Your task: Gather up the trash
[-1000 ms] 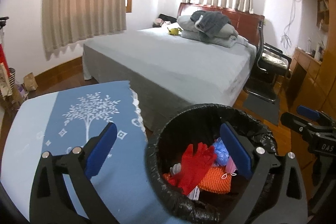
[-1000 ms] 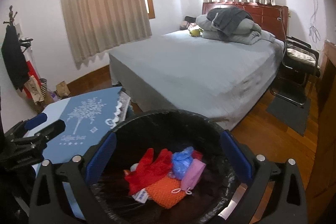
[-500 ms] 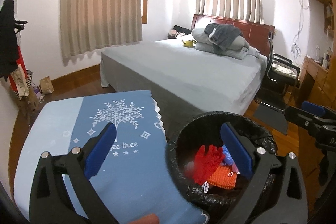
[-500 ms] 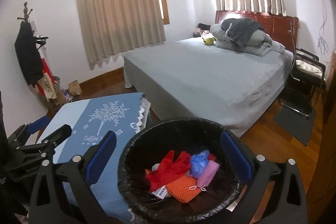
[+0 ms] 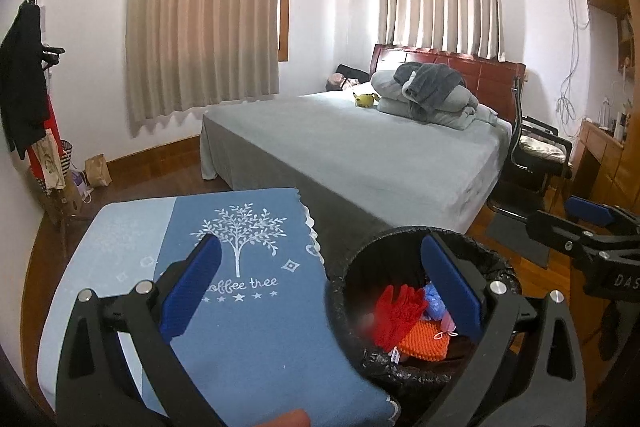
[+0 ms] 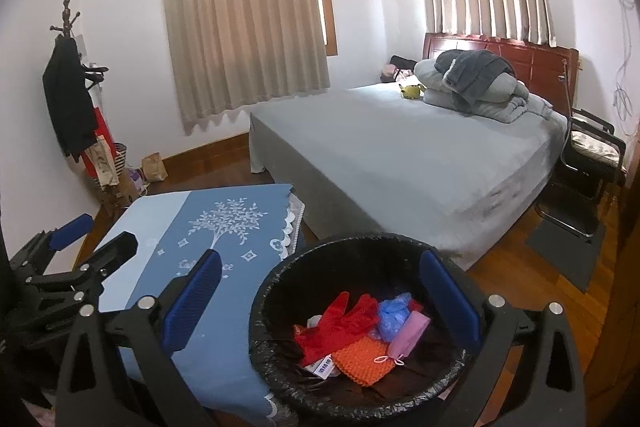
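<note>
A black trash bin (image 6: 360, 399) lined with a black bag stands beside a table with a blue cloth (image 6: 192, 227). It holds a red glove (image 6: 336, 323), an orange knitted piece (image 6: 362, 361), a blue plastic wad (image 6: 394, 315) and a pink face mask (image 6: 408, 337). The bin also shows in the left wrist view (image 5: 352, 339), with the red glove (image 5: 396, 315). My right gripper (image 6: 320, 303) is open and empty above the bin. My left gripper (image 5: 320, 287) is open and empty, over the cloth (image 5: 248, 327) and the bin's left rim.
A large bed (image 6: 400, 163) with a grey sheet and folded bedding (image 6: 476, 91) lies behind. A black chair (image 6: 588, 163) stands at the right, a coat stand (image 6: 72, 99) with bags at the left wall. Wood floor (image 6: 516, 259) surrounds the bin.
Both grippers have risen and pulled back from the bin, so more of the room shows. Both stay open and empty. The trash in the bin has not moved.
</note>
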Motion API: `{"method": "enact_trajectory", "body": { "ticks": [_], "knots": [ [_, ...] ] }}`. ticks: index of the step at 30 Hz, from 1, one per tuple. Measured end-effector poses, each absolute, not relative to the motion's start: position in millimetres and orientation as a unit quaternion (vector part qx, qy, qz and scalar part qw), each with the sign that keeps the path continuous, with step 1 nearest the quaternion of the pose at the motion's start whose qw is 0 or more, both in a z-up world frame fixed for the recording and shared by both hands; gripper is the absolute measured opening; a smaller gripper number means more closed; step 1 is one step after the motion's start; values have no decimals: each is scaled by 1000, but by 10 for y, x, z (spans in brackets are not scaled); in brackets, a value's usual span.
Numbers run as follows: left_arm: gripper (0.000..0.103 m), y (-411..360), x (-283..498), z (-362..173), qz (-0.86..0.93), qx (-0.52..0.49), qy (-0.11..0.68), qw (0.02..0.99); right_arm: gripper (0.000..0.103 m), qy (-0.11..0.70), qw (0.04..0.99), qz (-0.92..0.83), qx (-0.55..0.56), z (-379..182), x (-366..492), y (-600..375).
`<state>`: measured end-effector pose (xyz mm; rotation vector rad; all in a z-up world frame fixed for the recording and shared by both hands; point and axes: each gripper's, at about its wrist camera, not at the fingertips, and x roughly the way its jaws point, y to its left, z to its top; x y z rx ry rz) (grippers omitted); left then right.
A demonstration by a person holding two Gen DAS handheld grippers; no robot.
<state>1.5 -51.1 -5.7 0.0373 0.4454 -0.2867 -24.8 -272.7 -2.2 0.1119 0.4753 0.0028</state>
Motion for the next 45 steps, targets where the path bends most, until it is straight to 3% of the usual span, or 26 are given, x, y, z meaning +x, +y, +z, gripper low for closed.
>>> {"method": "enact_trajectory", "body": {
  "ticks": [45],
  "knots": [
    [97, -523, -46, 21, -139, 17, 210, 968, 97, 230, 972, 6, 50, 21, -255, -2681]
  ]
}}
